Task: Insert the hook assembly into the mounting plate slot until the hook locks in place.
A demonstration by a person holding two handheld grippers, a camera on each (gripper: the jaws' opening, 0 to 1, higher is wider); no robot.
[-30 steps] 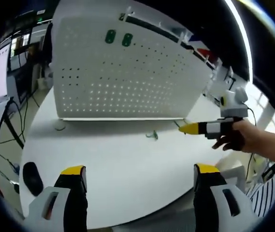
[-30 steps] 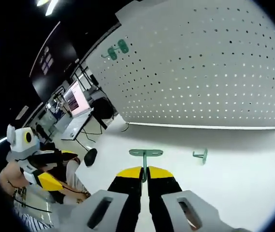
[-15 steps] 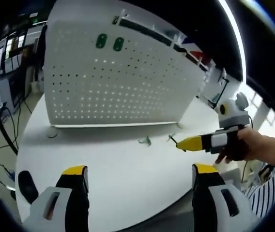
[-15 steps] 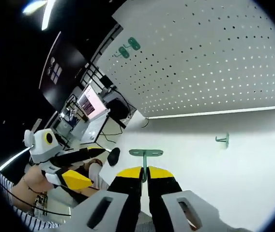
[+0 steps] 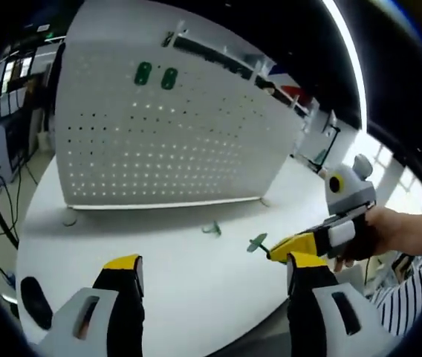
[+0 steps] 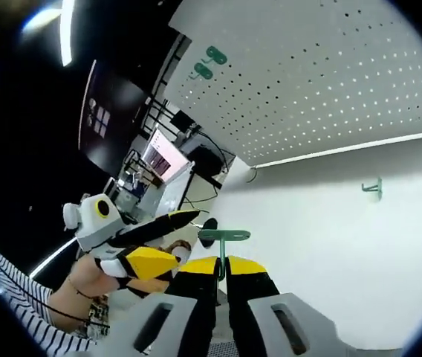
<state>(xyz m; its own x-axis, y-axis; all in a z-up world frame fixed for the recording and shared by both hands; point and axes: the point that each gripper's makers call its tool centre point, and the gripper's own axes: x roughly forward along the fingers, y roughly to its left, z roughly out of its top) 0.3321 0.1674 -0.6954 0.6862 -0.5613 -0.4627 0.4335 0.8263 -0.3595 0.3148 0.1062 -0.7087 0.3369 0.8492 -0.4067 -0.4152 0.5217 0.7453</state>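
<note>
The white pegboard mounting plate (image 5: 159,134) (image 6: 322,82) stands upright on the round white table (image 5: 181,275). Two green hooks (image 5: 155,75) (image 6: 209,62) hang near its top edge. In the right gripper view my right gripper (image 6: 223,262) is shut on a green hook assembly (image 6: 224,236), held off the table. In the left gripper view that gripper (image 5: 289,248) comes in from the right with the hook (image 5: 258,242), close to my own right jaw. My left gripper (image 5: 215,268) (image 6: 181,236) stands open with nothing in it. Another green hook (image 5: 212,229) (image 6: 374,187) lies loose on the table.
A black mouse (image 5: 33,301) (image 6: 209,223) lies near the table's edge. A small clip (image 5: 70,219) sits at the pegboard's foot. Monitors and cables (image 6: 163,160) stand beyond the table. A person's hand (image 5: 389,230) and striped sleeve (image 5: 419,297) are at the right.
The right gripper with its hook has drawn back from the pegboard, closer to my left gripper's right jaw. Both cameras have shifted. The loose hook stays on the table.
</note>
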